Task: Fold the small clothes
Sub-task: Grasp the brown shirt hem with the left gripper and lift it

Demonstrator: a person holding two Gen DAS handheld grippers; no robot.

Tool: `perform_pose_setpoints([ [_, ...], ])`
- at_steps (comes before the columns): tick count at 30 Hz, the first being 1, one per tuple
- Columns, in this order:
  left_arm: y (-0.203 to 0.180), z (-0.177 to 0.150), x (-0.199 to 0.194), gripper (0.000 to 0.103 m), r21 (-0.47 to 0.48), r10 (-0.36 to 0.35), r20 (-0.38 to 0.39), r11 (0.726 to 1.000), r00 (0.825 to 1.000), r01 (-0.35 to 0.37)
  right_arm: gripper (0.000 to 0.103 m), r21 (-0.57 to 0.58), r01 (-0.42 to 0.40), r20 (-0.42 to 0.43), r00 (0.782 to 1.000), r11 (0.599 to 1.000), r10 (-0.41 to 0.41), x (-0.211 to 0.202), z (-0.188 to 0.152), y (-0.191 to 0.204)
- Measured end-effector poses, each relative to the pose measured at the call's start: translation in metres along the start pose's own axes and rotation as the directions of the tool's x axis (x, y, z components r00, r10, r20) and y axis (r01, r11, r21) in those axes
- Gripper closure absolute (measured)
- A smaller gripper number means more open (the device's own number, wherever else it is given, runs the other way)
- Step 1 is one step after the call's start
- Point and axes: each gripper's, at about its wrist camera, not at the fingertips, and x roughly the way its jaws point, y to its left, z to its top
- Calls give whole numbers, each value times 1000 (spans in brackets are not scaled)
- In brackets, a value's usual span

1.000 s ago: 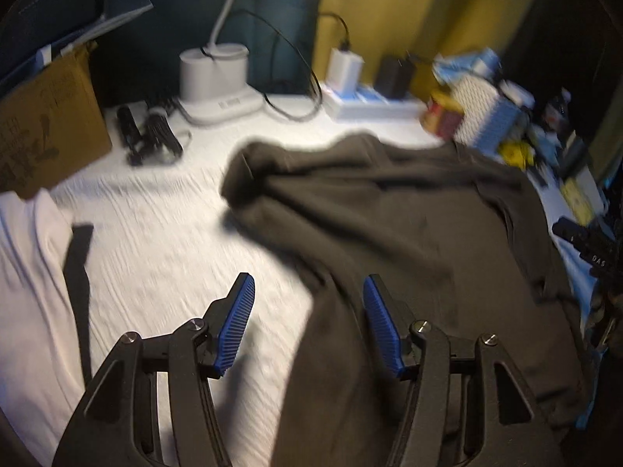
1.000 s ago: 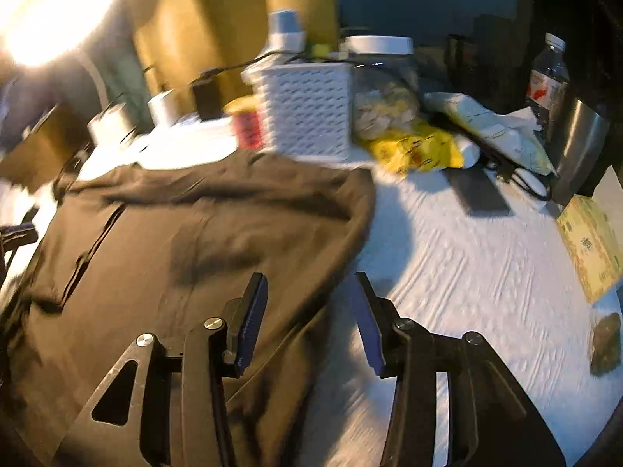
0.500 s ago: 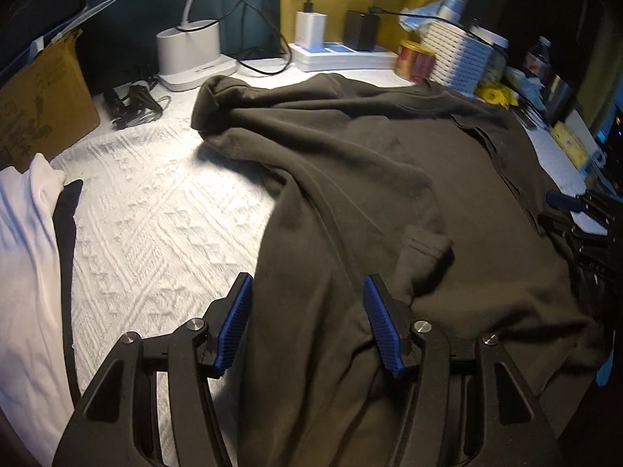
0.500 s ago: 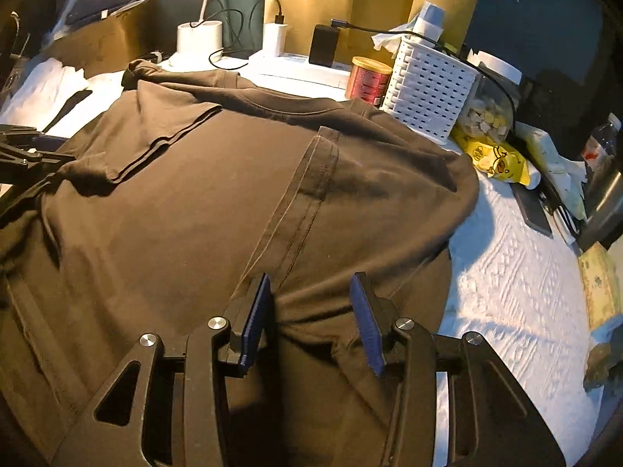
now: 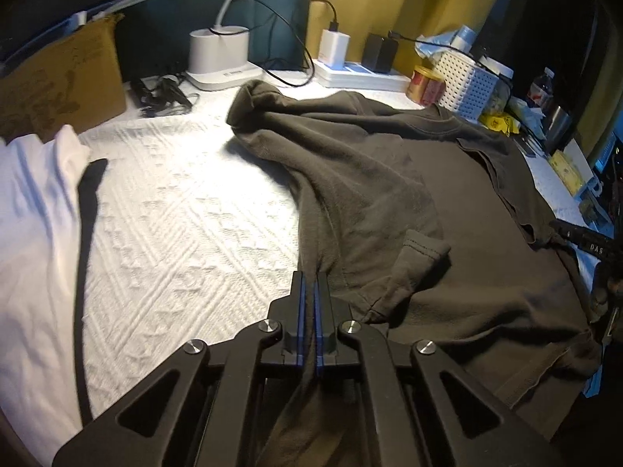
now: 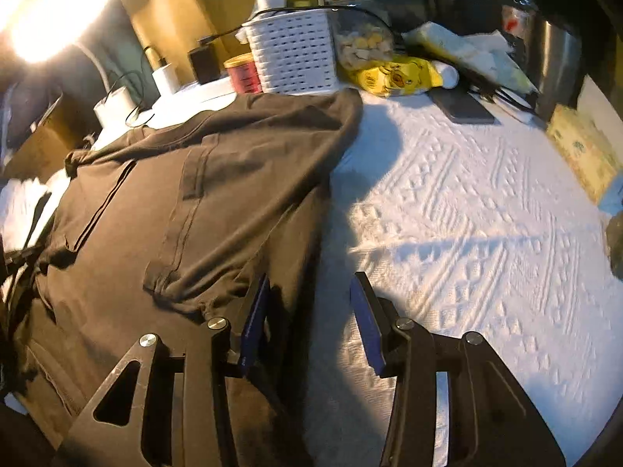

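A dark brown T-shirt [image 5: 389, 194] lies spread over the white textured cover [image 5: 187, 233], one sleeve [image 5: 420, 257] folded onto its body. My left gripper [image 5: 310, 278] is shut on the shirt's near left edge, and cloth runs down between its blue pads. In the right wrist view the shirt [image 6: 194, 214] fills the left half. My right gripper [image 6: 311, 278] straddles the shirt's right edge; its jaws are closing, the fabric border sits between them, and a gap still shows beside each pad. The right gripper [image 5: 588, 239] also shows at the right rim of the left wrist view.
A white garment [image 5: 35, 214] with a black strap lies at the left, a cardboard box [image 5: 58, 89] behind it. Along the back stand a lamp base [image 5: 218, 54], power strip [image 5: 358, 74], red can [image 6: 243, 74], white basket [image 6: 292, 54], yellow packet [image 6: 389, 74], phone [image 6: 463, 107] and steel cup [image 6: 557, 62].
The left jaws have closed on the shirt's edge. The right gripper has shifted right from over the shirt's body to its right edge, and its jaws have narrowed a little.
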Motion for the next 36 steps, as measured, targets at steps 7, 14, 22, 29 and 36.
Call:
perform_pose_setpoints([
  [7,9,-16,-12,103,-46,46,-5,998,999,-46,99,-52,38,-1,999,998,-38,-9,-6,10],
  [14,4,-32,-19,103,-39,28,-24,999,999,-29,99,-19,66,12,998,998,-65,-27,-27,1],
  [22,6,-37,-26,102,-59,5,-8,998,1000,-6,99,-12,60,27,998,998,-59,-37,-37,2],
  [29,1,-34,-52,102,-22,39,83,999,996,-37,95,-34,111,137,985,993,-106,-68,-36,4],
  [36,1,-49,-80,54,-14,20,167,1000,986,-18,64,-33,134,196,973,990,-125,-104,-58,5],
])
